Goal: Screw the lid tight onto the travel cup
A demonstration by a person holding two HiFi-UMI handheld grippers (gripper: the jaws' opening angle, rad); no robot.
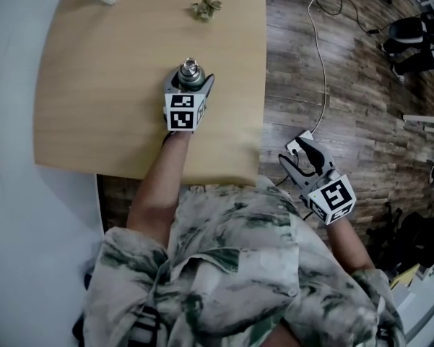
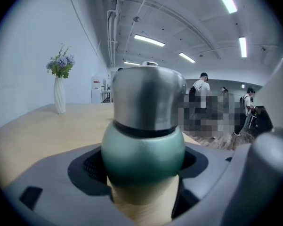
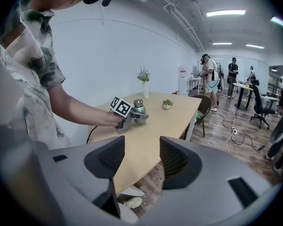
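Travel cup [image 1: 191, 70] partly behind left gripper [image 1: 191, 85].

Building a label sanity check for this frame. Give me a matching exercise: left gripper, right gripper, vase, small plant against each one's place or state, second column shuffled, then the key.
Column one:
1. left gripper
2. right gripper
3. vase of flowers
4. small plant

Column two:
A. on the table beyond the travel cup, standing alone
B. fingers apart, nothing between them, held off the table's right side over the wood floor
C. at the table's far left corner
D. fingers closed on the cup's green body

Pairs: 1-D, 2-B, 3-C, 4-A.
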